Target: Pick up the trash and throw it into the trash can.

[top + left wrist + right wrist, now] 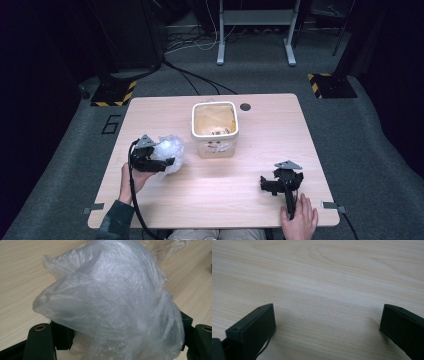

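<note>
I've got the left gripper closed down on the crumpled clear plastic bag, jaws pinched near tight with the film bunched between them; in the left gripper view the bag balloons up and forward from the jaws and hides their tips. The step in hand, as I read it, is carrying this wad to the white bin standing at the middle of the table, just right of the bag and slightly farther from me. To do it well: keep the squeeze steady, since thin film slips out of a loose pinch; lift enough for the trailing folds to pass the bin's rim; bring the wad over the opening before letting go, because a light bag drifts or clings to the jaws. The bin already has something in the bottom, which I can't make out. The bag now sits at the table's left, wholly in front of the left jaws, touching them, its bulk leaning toward the bin. The right gripper rests low near the table's right front, well apart from the bag, jaws spread wide over bare wood and holding nothing.
</note>
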`<action>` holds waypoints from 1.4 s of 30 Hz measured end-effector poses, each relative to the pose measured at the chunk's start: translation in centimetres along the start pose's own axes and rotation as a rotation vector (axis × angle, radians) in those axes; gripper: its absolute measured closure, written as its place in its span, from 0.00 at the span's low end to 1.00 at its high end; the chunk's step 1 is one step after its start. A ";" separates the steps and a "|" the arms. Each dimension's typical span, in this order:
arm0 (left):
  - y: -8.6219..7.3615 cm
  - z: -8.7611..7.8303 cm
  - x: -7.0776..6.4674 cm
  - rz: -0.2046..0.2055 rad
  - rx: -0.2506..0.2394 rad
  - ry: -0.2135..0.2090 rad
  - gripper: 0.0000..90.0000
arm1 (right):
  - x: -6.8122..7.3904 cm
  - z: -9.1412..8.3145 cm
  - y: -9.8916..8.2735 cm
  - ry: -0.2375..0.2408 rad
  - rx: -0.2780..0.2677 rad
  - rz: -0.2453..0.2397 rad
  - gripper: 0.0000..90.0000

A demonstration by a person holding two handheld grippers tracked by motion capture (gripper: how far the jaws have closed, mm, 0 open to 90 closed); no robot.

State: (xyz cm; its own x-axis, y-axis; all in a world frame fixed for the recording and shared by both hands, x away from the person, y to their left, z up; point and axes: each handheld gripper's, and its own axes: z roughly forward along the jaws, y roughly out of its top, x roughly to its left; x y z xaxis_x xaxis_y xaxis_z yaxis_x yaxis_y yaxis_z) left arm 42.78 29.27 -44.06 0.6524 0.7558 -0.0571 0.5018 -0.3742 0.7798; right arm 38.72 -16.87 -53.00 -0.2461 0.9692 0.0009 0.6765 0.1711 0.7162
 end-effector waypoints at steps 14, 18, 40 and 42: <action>1.5 -1.3 0.5 0.015 -0.033 0.006 0.30 | 0.0 0.0 0.0 0.000 0.000 0.000 0.00; 2.0 -1.5 0.5 0.020 -0.044 0.008 0.30 | 0.0 0.0 0.0 0.000 0.000 0.000 0.00; 5.4 -2.6 0.4 0.064 -0.091 0.016 0.30 | 0.0 0.0 0.0 0.000 0.000 0.000 0.00; 5.8 -2.6 0.4 0.071 -0.091 0.014 0.30 | 0.0 0.0 0.0 0.000 0.000 0.001 0.00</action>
State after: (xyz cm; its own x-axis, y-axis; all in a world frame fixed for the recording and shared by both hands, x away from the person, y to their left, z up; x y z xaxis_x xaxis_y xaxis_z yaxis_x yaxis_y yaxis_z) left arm 44.43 28.78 -37.93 0.6761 0.7368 0.0083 0.4006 -0.3771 0.8350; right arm 38.72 -16.87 -53.00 -0.2455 0.9694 0.0011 0.6766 0.1706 0.7164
